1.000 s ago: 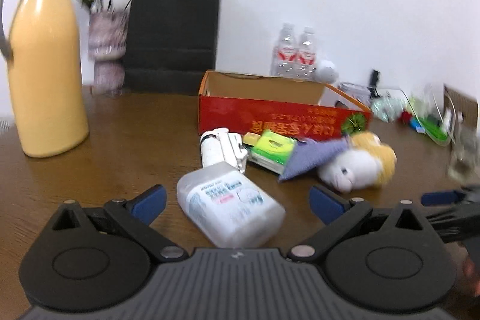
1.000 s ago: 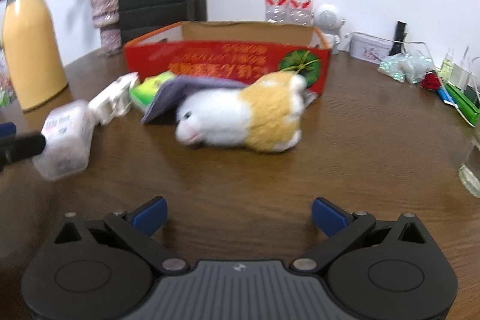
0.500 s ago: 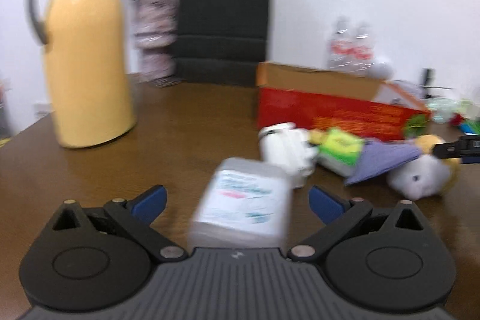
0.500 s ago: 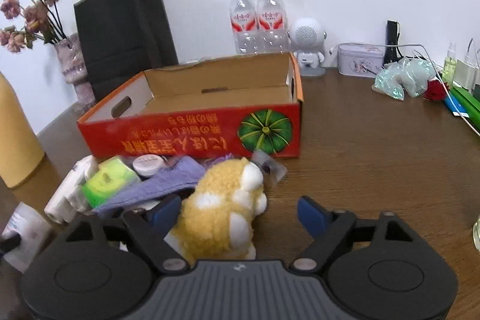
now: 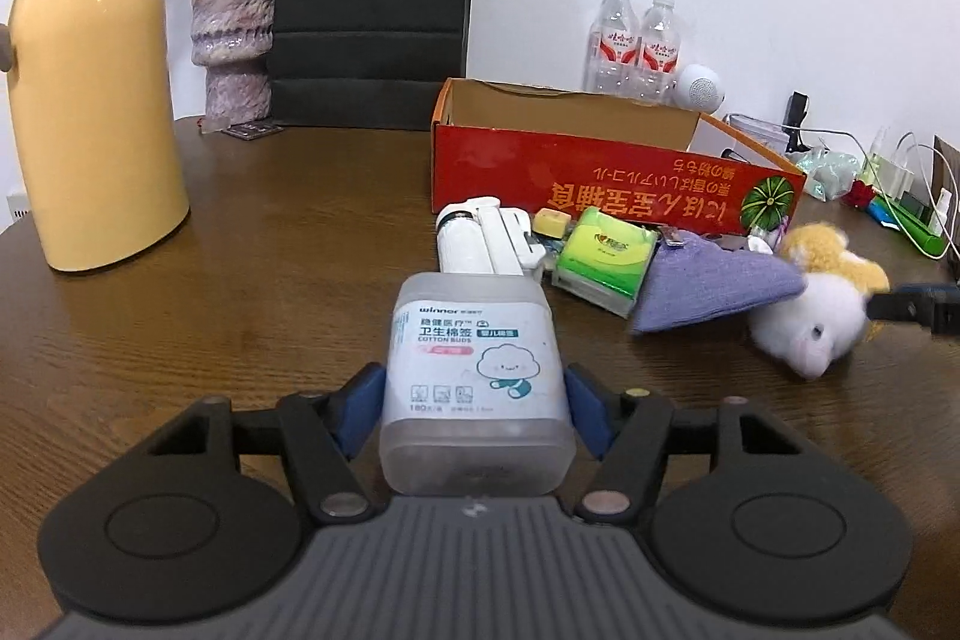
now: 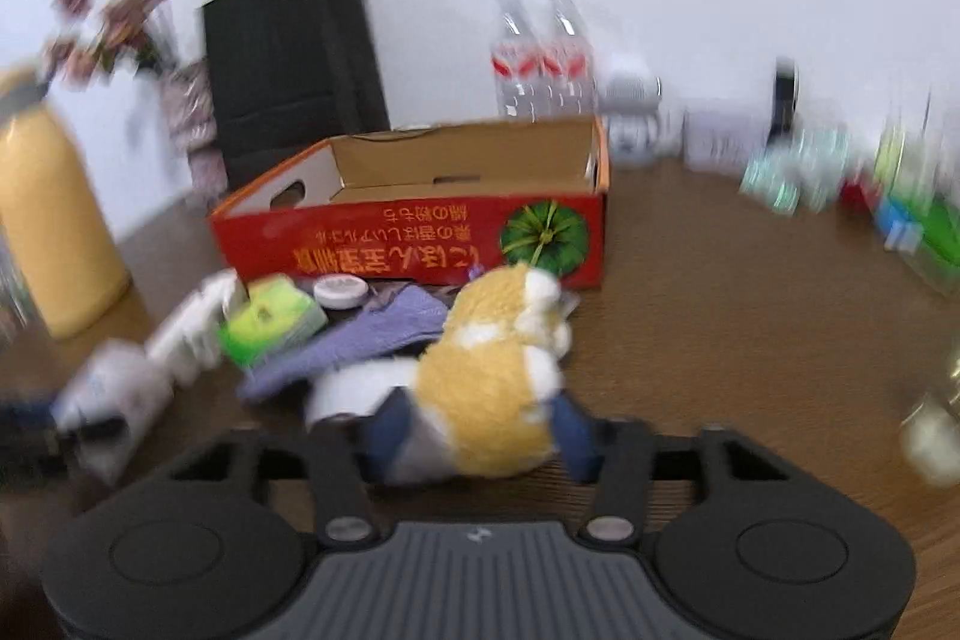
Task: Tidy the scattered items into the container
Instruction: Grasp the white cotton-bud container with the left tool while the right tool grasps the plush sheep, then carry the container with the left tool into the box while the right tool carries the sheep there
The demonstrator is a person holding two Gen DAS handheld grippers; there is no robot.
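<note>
Now we have both sets of fingers just closed: left gripper (image 5: 475, 403) clamped on the cotton bud box (image 5: 474, 376), right gripper (image 6: 480, 427) on the plush toy (image 6: 486, 394), both at worktop (image 5: 240, 280) level before the red carton (image 6: 420, 232). Risk: smooth box may slip; soft plush may sag free.

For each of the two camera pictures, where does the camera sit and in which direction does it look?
Left wrist view: sits on the left gripper, looking forward and downward over the table; its own blue pads have just been closing on the cotton bud box.
Right wrist view: sits on the right gripper, blurred, looking the same way; its own pads have just been closing on the plush toy.
Shared: the red cardboard box, purple cloth, green tissue pack, yellow thermos, black bag.
</note>
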